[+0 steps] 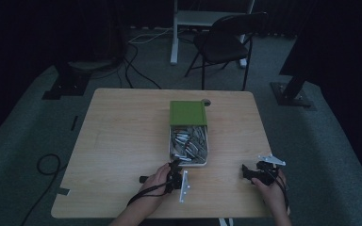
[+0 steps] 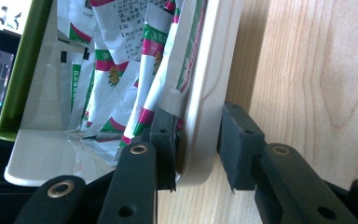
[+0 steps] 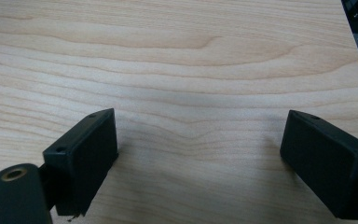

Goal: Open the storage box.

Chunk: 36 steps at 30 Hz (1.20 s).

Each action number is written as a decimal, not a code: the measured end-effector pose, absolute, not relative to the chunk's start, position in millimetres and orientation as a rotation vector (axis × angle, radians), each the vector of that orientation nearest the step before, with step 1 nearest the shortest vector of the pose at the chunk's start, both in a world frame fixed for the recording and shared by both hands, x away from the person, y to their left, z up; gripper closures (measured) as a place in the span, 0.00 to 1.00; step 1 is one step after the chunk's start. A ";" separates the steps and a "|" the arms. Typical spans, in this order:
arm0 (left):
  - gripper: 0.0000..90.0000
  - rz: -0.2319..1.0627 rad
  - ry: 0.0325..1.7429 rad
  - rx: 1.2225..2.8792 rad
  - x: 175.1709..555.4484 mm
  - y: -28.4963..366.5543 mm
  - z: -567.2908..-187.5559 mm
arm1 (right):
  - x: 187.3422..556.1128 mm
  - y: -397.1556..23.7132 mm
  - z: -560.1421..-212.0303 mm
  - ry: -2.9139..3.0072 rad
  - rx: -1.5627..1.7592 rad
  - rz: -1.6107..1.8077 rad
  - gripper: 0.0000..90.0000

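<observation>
A white box (image 1: 205, 162) with a green lid (image 1: 187, 113) slid halfway back sits mid-table and holds several red, green and white sachets (image 1: 188, 143). My left gripper (image 1: 173, 165) is at the box's near left corner. In the left gripper view its jaws (image 2: 200, 144) are shut on the box's white wall (image 2: 209, 93), one pad inside against the sachets (image 2: 121, 70), the other outside. The green lid (image 2: 25, 65) shows at the left. My right gripper (image 1: 245, 172) rests near the table's front right, open (image 3: 205, 149) over bare wood with nothing between its pads.
The wooden table (image 1: 122, 141) has bare room left of the box. A small dark round thing (image 1: 206, 102) lies behind the lid. A black chair (image 1: 224, 44) and a white desk leg (image 1: 174, 33) stand beyond the table. Cables (image 1: 47, 165) lie on the floor at left.
</observation>
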<state>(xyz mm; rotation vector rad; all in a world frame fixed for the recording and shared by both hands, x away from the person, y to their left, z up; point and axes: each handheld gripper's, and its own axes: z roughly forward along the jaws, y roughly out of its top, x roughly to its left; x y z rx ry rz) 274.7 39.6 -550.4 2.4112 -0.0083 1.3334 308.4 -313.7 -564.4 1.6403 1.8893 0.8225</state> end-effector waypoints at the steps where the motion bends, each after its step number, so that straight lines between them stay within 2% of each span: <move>1: 0.77 1.326 -0.005 2.411 274.6 39.9 -550.1 | 308.4 -313.7 -564.4 1.889 1.640 0.823 0.12; 4: 0.76 1.302 0.021 2.397 275.2 41.1 -550.3 | 308.4 -313.8 -564.4 1.890 1.640 0.822 0.12; 7: 0.69 1.282 0.039 2.392 275.9 43.2 -547.7 | 308.4 -313.8 -564.4 1.890 1.640 0.822 0.12; 13: 0.63 1.241 0.064 2.350 271.8 47.4 -540.3 | 308.4 -313.8 -564.4 1.890 1.640 0.822 0.12; 18: 0.62 1.201 0.087 2.329 267.0 51.0 -533.1 | 308.4 -313.7 -564.5 1.889 1.640 0.823 0.12; 26: 0.61 1.064 0.183 2.268 257.2 62.6 -521.4 | 308.4 -313.7 -564.4 1.889 1.641 0.823 0.12; 36: 0.61 0.977 0.294 2.223 255.9 87.3 -511.0 | 308.4 -313.8 -564.4 1.890 1.640 0.822 0.12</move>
